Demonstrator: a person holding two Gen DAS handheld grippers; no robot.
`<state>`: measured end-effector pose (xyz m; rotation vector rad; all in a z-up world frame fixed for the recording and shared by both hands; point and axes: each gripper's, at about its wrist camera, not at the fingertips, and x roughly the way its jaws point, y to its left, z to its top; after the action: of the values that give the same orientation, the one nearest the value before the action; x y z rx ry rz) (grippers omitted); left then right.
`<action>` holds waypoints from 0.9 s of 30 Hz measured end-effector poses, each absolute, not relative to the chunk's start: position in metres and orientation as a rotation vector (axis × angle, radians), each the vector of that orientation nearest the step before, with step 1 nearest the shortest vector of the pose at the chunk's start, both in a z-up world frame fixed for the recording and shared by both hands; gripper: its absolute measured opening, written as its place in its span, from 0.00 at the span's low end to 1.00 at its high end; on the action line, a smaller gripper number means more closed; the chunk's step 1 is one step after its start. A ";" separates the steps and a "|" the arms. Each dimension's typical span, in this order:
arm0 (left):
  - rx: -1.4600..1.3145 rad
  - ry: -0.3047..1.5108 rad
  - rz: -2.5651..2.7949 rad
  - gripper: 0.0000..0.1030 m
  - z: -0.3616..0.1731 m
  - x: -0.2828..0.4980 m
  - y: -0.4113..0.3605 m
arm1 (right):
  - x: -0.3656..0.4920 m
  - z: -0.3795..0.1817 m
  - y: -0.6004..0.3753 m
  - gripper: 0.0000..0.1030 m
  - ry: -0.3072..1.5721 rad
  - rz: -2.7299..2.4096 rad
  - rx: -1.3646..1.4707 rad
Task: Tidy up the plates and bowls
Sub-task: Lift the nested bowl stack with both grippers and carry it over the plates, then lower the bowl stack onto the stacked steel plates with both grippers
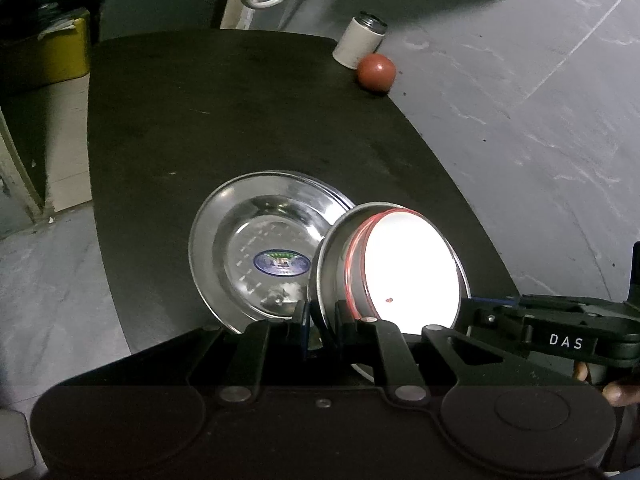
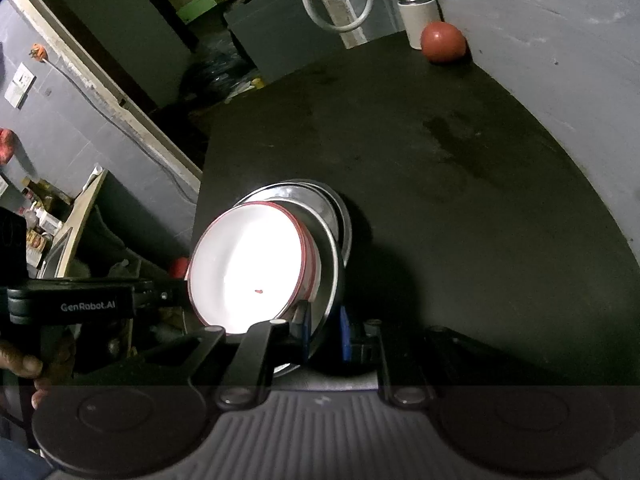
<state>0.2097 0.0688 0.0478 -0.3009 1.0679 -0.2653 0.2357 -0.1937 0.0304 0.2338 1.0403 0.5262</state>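
A steel plate with a blue sticker lies on the dark table. A steel bowl holding a white red-rimmed bowl is tilted, resting partly on that plate. My left gripper is shut on the steel bowl's left rim. My right gripper is shut on the opposite rim of the steel bowl. The white bowl glares bright in the right wrist view, with the steel plate under it. The right gripper also shows at the right of the left wrist view.
A white can and a red ball stand at the table's far right corner; they also show in the right wrist view, can and ball. Grey floor surrounds the table. A cluttered shelf is off the left edge.
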 end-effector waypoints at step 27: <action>-0.323 1.090 -0.184 0.12 0.034 0.240 0.101 | 0.274 0.019 -0.155 0.16 1.074 0.587 0.201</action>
<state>0.2400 0.1008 0.0344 -0.3231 1.0896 -0.1838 0.2737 -0.1552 0.0194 0.2011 1.0743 0.5870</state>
